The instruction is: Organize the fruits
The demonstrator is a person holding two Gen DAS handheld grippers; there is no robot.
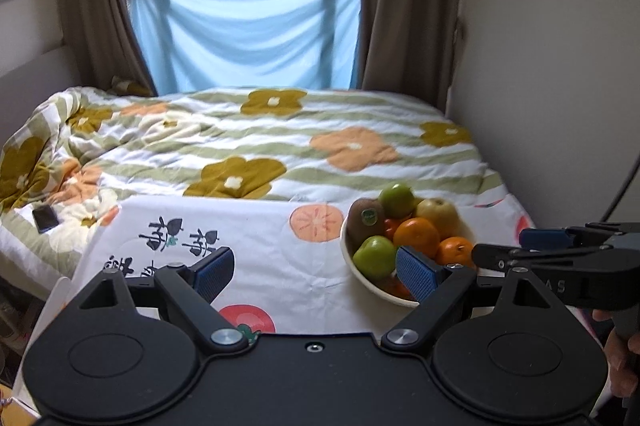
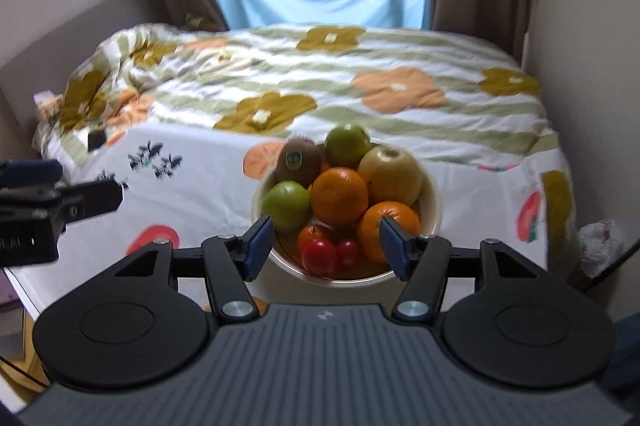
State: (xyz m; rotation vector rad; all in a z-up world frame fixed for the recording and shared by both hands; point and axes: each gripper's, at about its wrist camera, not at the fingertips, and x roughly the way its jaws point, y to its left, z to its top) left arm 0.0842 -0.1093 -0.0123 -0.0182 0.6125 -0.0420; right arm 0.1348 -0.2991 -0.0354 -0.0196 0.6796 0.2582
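Two sets of fingers stand spread with nothing between the pads: the right gripper (image 2: pixel 326 244) hangs just above the near rim of the bowl (image 2: pixel 434 201), and the left gripper (image 1: pixel 314 272) is spread wider over bare cloth to the bowl's left.

All the fruit in view sits heaped in that bowl, toward the right side of the counter (image 1: pixel 256 226) and short of its far edge, where the bed (image 1: pixel 280 141) begins. On the pile are a kiwi (image 2: pixel 298 159), two green apples (image 2: pixel 288 203), a yellow pear (image 2: pixel 390 173), oranges (image 2: pixel 339 194) and small tomatoes (image 2: pixel 320 257) at the front.

No loose fruit shows on the cloth, so the sorting looks finished or nearly so, and the step in hand is probably a clean retreat. To do it well, lift the right fingers straight up and back before swinging sideways, so a pad does not clip the front orange or the rim and topple the stack.

Both grippers tilt downward toward the counter, side by side, with the right gripper's fingertips showing at the right edge of the left wrist view. A hand (image 1: pixel 620 358) wraps the right gripper's handle.
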